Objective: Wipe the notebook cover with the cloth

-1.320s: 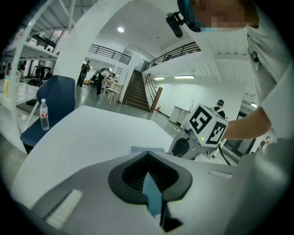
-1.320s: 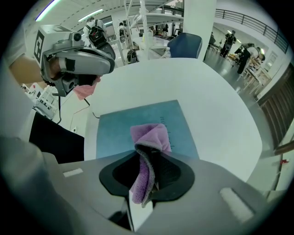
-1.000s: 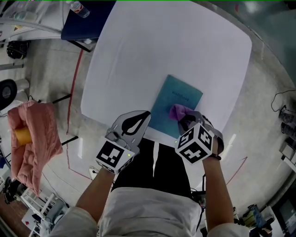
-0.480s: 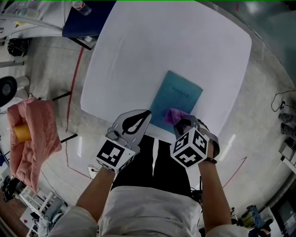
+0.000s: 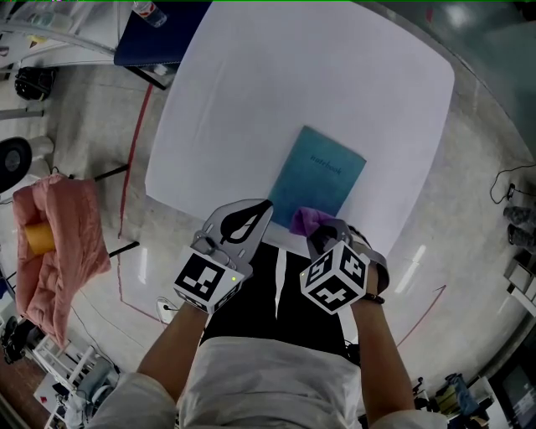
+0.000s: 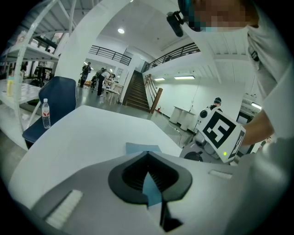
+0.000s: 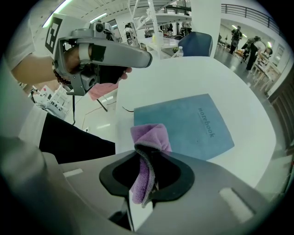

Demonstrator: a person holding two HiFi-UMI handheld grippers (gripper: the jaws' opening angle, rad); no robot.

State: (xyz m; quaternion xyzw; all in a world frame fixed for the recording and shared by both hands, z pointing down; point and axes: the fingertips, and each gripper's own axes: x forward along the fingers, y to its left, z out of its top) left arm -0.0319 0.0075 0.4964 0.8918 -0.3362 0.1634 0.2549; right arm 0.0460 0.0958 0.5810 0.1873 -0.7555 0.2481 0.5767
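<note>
A teal notebook [image 5: 318,178] lies closed on the white table [image 5: 251,100], near its front edge; the word "notebook" shows on its cover [image 7: 193,124]. My right gripper [image 5: 322,230] is shut on a purple cloth [image 5: 306,220], which hangs over the notebook's near edge. In the right gripper view the cloth [image 7: 149,137] bulges out between the jaws [image 7: 147,149]. My left gripper [image 5: 255,209] hovers at the table's front edge, left of the notebook, shut with nothing in it. Through its jaws [image 6: 148,153] a strip of the notebook [image 6: 142,148] shows.
A blue chair [image 5: 155,42] with a water bottle [image 5: 146,12] stands at the table's far left corner. A pink fabric heap [image 5: 59,243] with a yellow thing [image 5: 38,239] sits on the floor side at left. Red tape lines and cables run across the floor.
My right gripper has drawn the cloth back across the cover toward me, from mid-notebook to its near edge. The left gripper has stayed in place.
</note>
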